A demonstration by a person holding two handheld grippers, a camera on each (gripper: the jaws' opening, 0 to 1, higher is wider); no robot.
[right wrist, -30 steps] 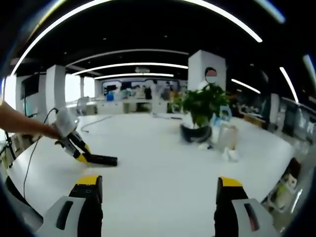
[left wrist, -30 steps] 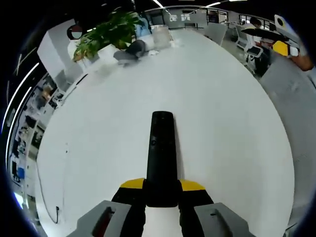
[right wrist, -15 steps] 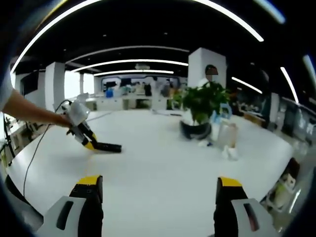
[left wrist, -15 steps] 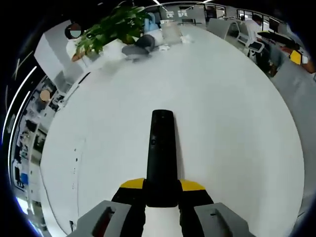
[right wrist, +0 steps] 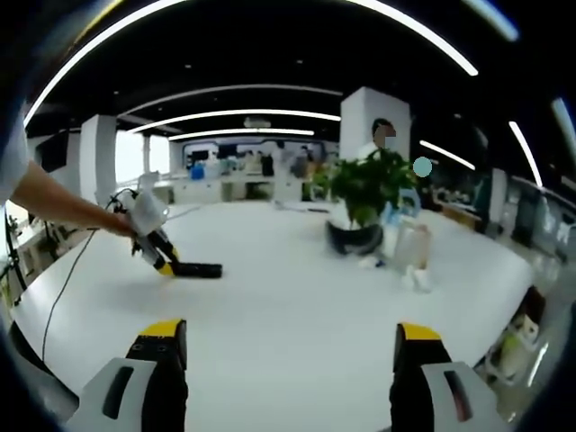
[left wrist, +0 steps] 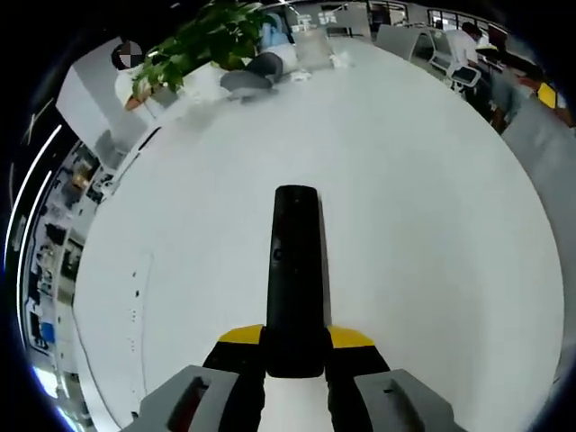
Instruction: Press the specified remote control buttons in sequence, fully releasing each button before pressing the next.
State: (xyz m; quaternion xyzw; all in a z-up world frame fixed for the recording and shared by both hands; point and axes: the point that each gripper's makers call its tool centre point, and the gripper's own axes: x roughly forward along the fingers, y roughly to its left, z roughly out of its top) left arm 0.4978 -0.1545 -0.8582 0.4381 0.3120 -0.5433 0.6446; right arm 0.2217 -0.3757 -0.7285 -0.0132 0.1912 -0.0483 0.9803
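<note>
A long black remote control (left wrist: pixel 294 270) points away from me in the left gripper view, its near end clamped between the yellow-tipped jaws of my left gripper (left wrist: pixel 295 340). It hangs above the white table (left wrist: pixel 432 225). In the right gripper view the same remote control (right wrist: pixel 198 269) shows small at the left, held by the left gripper (right wrist: pixel 165 265) in a person's hand just above the table. My right gripper (right wrist: pixel 290 346) stands wide open low over the table, nothing between its fingers (right wrist: pixel 166 340).
A potted green plant (right wrist: pixel 362 202) in a dark bowl stands at the table's far side, with a clear container (right wrist: pixel 413 249) and small white items beside it. A cable (right wrist: pixel 63 279) trails along the left edge. Office desks and a person stand behind.
The left gripper with the remote has drifted slightly and tilted; the table view behind it has shifted. The right gripper has stayed still and open.
</note>
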